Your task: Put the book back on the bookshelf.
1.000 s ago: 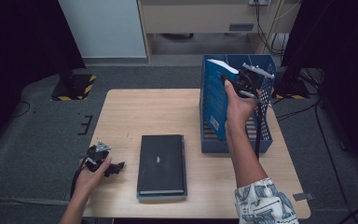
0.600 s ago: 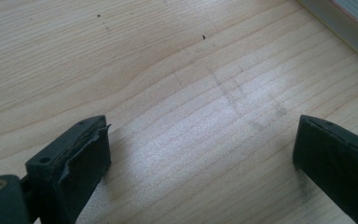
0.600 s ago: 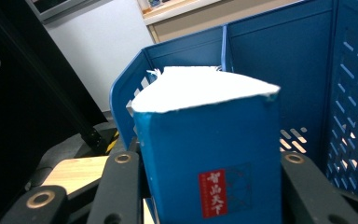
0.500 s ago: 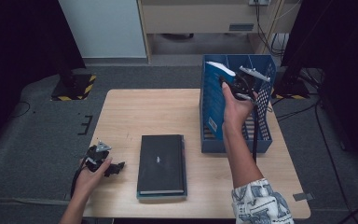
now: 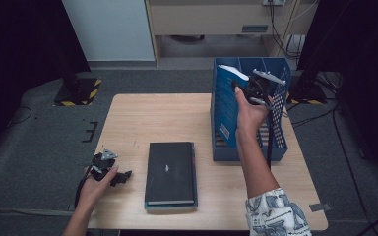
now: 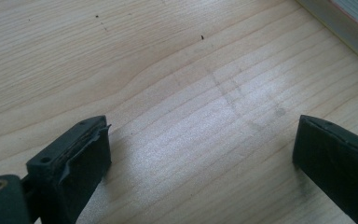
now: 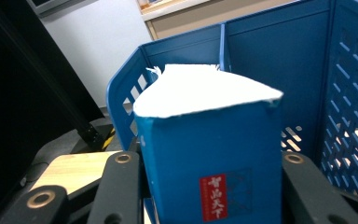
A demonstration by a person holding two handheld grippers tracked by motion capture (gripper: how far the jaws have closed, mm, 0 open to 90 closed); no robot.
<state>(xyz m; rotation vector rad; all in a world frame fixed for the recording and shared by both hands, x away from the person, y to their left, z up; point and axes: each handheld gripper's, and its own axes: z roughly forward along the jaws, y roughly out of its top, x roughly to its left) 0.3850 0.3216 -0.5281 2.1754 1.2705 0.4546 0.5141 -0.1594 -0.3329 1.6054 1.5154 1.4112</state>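
From the high view, your right hand-held gripper [image 5: 248, 91] is raised over the blue file rack [image 5: 275, 147] at the far right of the desk [image 5: 138, 118]. Its jaws are clamped on the upper part of a blue book [image 5: 228, 110], which stands upright with its white page edge on top, at the rack's left wall. Whether the book's bottom rests in the rack or hangs above it, you cannot tell from here. Your left hand-held gripper [image 5: 120, 176] lies low at the near left edge of the desk, in your left hand [image 5: 96, 183], pointing toward a black book [image 5: 171, 172] that lies flat on another book near the front middle of the desk, just beside it but apart.

In the left gripper view, your left hand-held gripper [image 6: 200, 158] has its jaws spread wide with nothing between them but bare desk [image 6: 168, 70]. The edge of the stacked books [image 6: 349, 28] crosses the top right corner.

In the right gripper view, your right hand-held gripper [image 7: 205, 186] grips the blue book [image 7: 209, 154] from both sides, the jaws pressing its covers. The spine faces the camera, with a red label low on it. The blue file rack [image 7: 270, 51] rises behind and to the right of the book, its divider visible above the pages.
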